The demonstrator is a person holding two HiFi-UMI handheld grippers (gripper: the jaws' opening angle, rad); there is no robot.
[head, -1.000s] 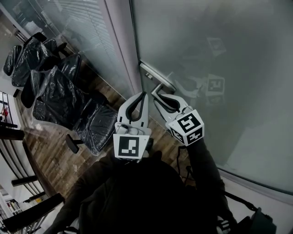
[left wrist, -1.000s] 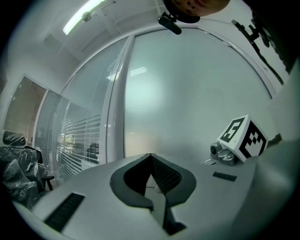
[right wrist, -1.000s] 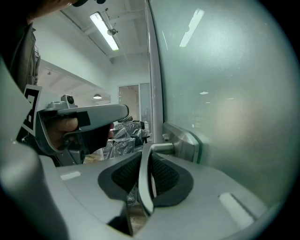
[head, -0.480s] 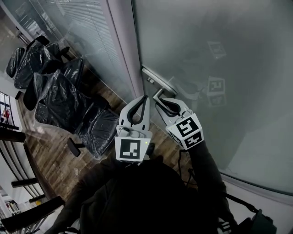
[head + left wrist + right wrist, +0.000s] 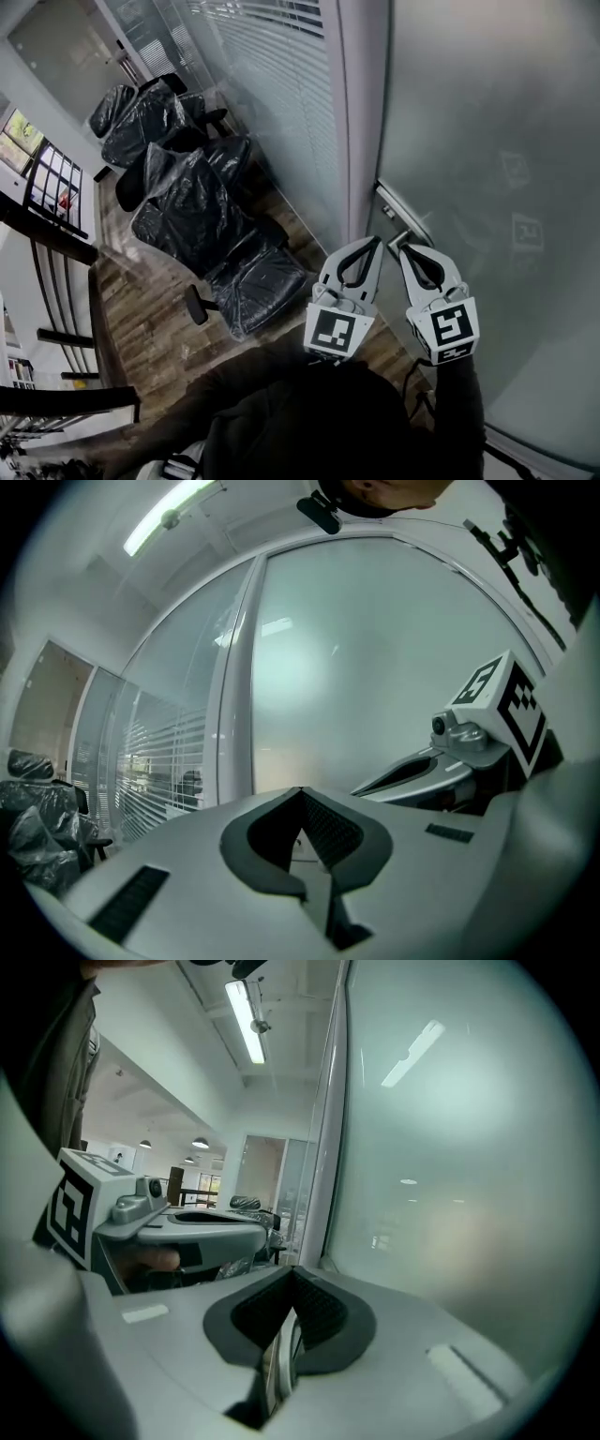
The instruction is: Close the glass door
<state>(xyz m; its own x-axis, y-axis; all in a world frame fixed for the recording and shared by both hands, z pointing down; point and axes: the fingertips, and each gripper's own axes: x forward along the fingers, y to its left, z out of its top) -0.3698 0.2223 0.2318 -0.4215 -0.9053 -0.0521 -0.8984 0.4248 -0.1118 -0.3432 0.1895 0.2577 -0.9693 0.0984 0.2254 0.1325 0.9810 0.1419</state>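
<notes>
The frosted glass door (image 5: pixel 487 141) fills the right of the head view, its edge against the grey frame post (image 5: pixel 361 112). Its metal handle (image 5: pixel 405 225) sits on the door just beyond both grippers. My right gripper (image 5: pixel 409 249) has just been closing and its tips now meet, with nothing between them. In the right gripper view the shut right gripper (image 5: pixel 292 1271) points along the door (image 5: pixel 450 1147), and a thin metal strip shows through the gap behind the tips. My left gripper (image 5: pixel 377 240) hangs beside it, shut and empty, facing the door (image 5: pixel 375 667).
Several office chairs wrapped in black plastic (image 5: pixel 187 187) stand on the wooden floor (image 5: pixel 150 319) to the left. A glass partition with blinds (image 5: pixel 272 75) runs left of the post. The person's dark sleeves fill the bottom of the head view.
The right gripper's jaws, earlier spread at the handle lever, have closed and the gripper has lifted off it. The head view has swung, so both grippers sit lower right.
</notes>
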